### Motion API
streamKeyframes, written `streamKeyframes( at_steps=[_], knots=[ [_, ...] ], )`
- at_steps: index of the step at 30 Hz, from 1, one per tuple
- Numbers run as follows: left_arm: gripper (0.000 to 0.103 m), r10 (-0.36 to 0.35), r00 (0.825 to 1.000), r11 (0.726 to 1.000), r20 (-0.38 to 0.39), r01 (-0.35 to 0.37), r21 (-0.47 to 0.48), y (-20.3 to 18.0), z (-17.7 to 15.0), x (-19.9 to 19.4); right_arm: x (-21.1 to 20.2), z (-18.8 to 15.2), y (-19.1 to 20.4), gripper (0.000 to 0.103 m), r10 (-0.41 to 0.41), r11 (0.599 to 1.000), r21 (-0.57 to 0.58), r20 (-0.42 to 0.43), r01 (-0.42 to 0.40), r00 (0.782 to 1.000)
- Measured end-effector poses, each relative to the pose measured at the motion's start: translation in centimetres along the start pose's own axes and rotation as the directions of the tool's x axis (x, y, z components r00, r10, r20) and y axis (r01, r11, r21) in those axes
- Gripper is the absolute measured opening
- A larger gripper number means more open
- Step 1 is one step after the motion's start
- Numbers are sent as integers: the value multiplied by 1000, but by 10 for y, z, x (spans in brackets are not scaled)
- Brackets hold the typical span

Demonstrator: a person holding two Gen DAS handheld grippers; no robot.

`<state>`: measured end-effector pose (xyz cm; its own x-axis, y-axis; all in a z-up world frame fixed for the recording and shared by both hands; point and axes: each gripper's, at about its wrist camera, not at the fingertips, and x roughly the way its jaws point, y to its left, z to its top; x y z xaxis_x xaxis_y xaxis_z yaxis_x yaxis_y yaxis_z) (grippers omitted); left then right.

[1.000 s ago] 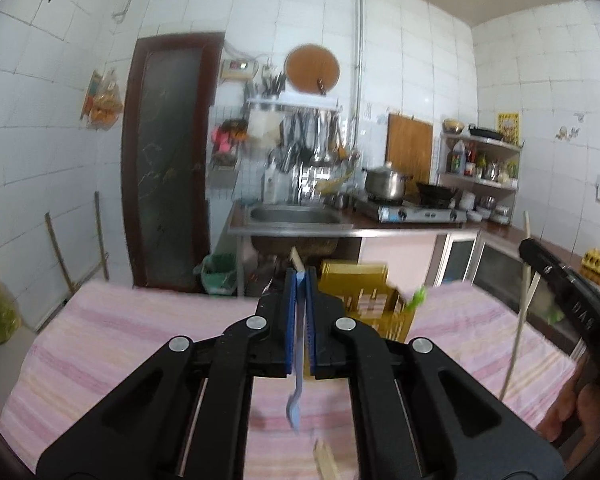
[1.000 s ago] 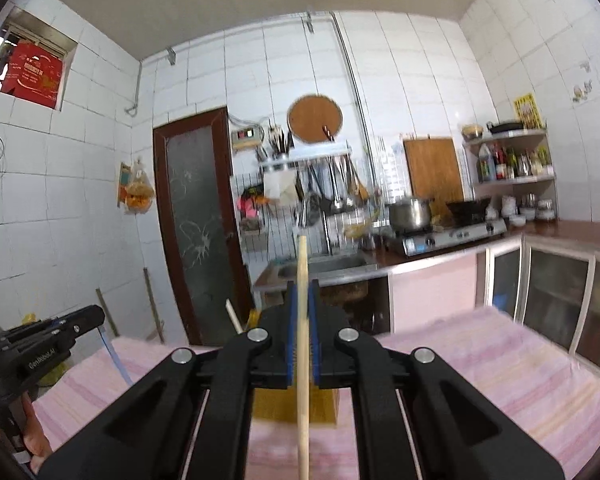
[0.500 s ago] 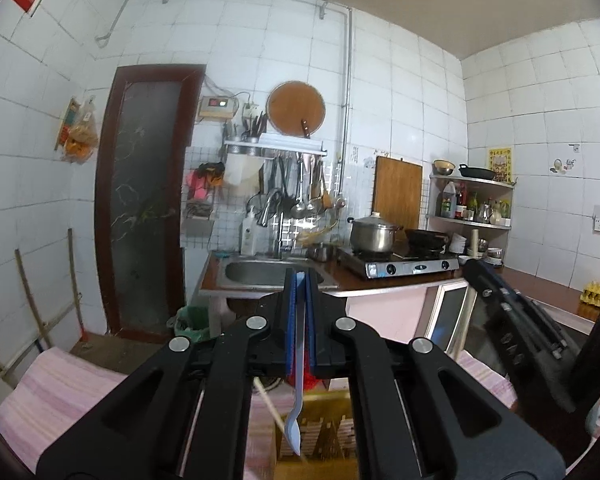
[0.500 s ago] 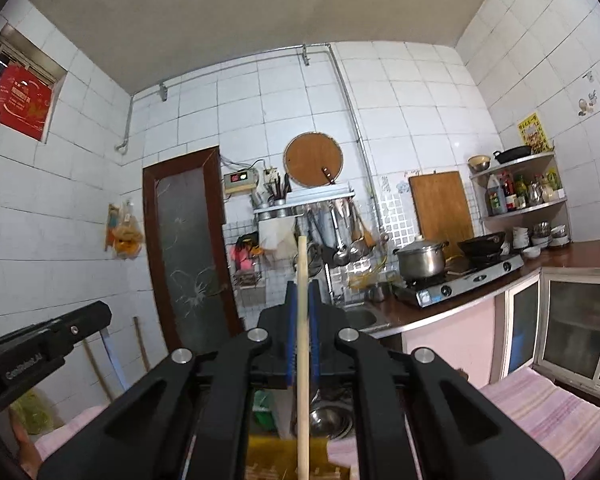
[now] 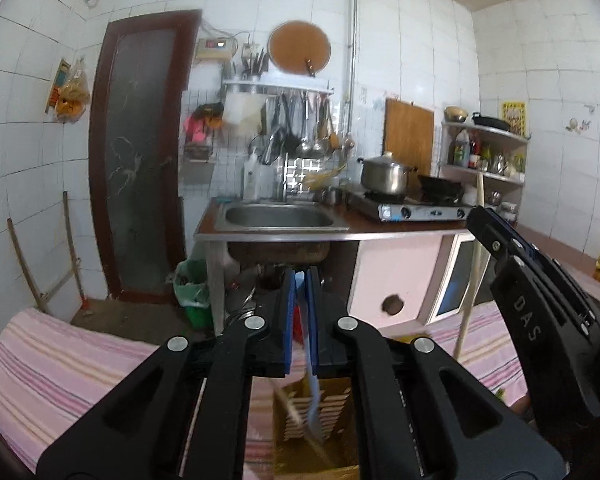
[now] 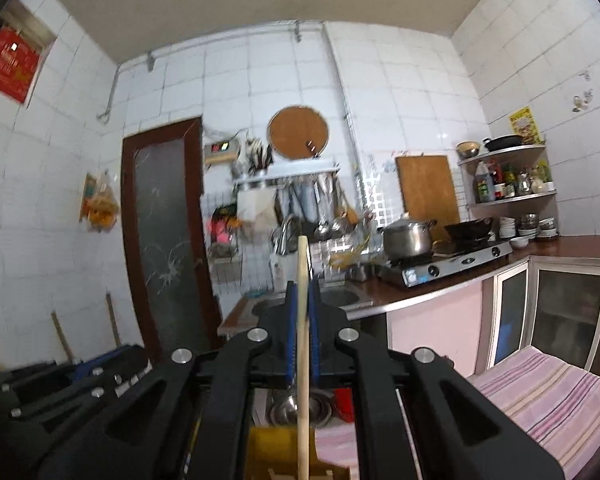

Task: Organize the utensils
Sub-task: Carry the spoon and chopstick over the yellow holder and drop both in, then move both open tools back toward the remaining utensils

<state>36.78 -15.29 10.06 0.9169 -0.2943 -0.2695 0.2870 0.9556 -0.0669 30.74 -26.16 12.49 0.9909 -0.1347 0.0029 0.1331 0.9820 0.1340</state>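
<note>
My left gripper (image 5: pixel 300 280) is shut on a light blue plastic utensil (image 5: pixel 312 384) that hangs down into a yellow slotted utensil holder (image 5: pixel 320 412) just below the fingers. A wooden chopstick (image 5: pixel 296 416) leans in the holder. My right gripper (image 6: pixel 303 292) is shut on a long wooden stick (image 6: pixel 302 360), held upright above the same yellow holder (image 6: pixel 276 452). In the left wrist view the right gripper (image 5: pixel 484 220) stands at the right with its stick (image 5: pixel 470 292) reaching down beside the holder.
The holder stands on a table with a pink striped cloth (image 5: pixel 52 360). Behind are a steel sink counter (image 5: pixel 280 220), a gas stove with a pot (image 5: pixel 384 178), a brown door (image 5: pixel 140 152) and a green bin (image 5: pixel 192 284). The left gripper body (image 6: pixel 60 392) shows low left in the right wrist view.
Both grippers rose and pitched up, then tilted down again; the yellow holder now lies directly under both. The blue utensil's tip has come down into the holder.
</note>
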Motion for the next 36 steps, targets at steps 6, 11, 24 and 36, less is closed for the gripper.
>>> streamKeyframes(
  at_steps=[6, 11, 24, 36],
  knots=[
    [58, 25, 998, 999, -59, -27, -25, 19, -2, -38, -26, 9, -14, 49, -35, 999, -13, -136, 33, 990],
    [86, 75, 987, 997, -139, -75, 2, 33, -13, -83, -76, 13, -26, 60, -92, 995, -49, -245, 82, 965],
    [98, 187, 924, 981, -333, -191, 21, 78, -121, -170, -152, -105, -27, 64, -95, 995, -62, -655, 72, 749],
    [98, 212, 844, 972, -492, -236, 14, 93, -195, -160, -153, -162, 7, 46, -75, 997, -60, -781, 45, 621]
  ],
)
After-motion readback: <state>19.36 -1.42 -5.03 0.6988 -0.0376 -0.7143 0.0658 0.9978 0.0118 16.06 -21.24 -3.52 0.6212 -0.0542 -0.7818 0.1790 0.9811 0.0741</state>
